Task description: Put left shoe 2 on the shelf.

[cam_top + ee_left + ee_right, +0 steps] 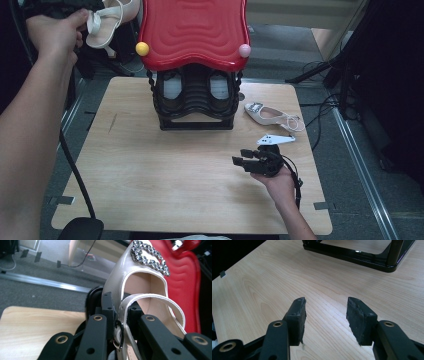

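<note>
A cream high-heeled sandal [107, 22] with a rhinestone buckle hangs in the air at the far left, beside the red top [192, 30] of the rack. My left gripper [92, 22] is shut on it. In the left gripper view the sandal [140, 287] fills the space ahead, and my left gripper [120, 312] pinches its back strap and heel part between the jaws. A matching sandal [270, 115] lies on the table right of the rack. My right gripper [240, 156] rests low over the table at the front right, open. Its jaws [325, 312] have only bare wood between them.
A black shoe rack [196, 100] stands at the back middle of the wooden table [150, 170], under a red wavy top with a yellow ball [142, 48] and a pink ball [244, 50] at its corners. Cables and stands lie on the floor at the right.
</note>
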Demonstrator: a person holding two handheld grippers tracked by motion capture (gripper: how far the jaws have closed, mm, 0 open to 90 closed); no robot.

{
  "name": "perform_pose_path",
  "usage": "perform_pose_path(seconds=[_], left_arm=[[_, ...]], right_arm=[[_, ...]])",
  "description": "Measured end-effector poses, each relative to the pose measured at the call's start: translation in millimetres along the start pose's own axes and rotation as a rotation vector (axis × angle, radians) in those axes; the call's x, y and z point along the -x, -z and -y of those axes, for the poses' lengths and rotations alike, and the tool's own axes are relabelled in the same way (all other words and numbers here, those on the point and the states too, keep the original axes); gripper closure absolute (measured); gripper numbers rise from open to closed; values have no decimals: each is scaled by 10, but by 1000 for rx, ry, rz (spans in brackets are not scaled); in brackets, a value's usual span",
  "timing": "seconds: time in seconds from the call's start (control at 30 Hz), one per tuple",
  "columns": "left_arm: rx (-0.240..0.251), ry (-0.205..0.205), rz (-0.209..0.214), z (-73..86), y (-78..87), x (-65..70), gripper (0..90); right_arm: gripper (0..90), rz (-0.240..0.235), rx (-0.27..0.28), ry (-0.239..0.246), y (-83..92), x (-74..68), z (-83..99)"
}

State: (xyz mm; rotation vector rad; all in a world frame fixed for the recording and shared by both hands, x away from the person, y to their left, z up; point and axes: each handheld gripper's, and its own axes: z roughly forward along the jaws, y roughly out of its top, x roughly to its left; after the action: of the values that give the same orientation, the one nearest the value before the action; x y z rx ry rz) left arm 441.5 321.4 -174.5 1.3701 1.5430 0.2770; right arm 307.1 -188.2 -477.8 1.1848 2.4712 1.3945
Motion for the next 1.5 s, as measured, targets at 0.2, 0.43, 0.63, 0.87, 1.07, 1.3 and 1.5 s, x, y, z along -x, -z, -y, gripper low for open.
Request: perform_pose_path(seconds=[0.2, 0.43, 0.63, 0.87, 1.07, 1.3, 1.5], left_arm=[[5, -25, 29, -110, 30, 324, 819], [2, -61, 46, -128, -83, 687, 818], [1, -67, 68, -92, -286, 914, 818], [-14, -80, 84, -5, -567, 1089, 817], [-20, -73, 94, 111, -792, 1095, 816], [8, -88, 42, 264, -929, 1024, 814], [-1, -106, 42, 317, -937, 1011, 792]], right_arm=[[514, -2, 0, 5, -2, -11, -2], [514, -4, 2, 8, 4, -33, 6], [516, -11, -5, 19, -14, -70, 21], [520, -20, -1, 30, -14, -83, 21], [522, -21, 5, 26, 19, -68, 19], [524, -13, 16, 20, 58, -44, 29], [525, -6, 17, 19, 66, -48, 31]])
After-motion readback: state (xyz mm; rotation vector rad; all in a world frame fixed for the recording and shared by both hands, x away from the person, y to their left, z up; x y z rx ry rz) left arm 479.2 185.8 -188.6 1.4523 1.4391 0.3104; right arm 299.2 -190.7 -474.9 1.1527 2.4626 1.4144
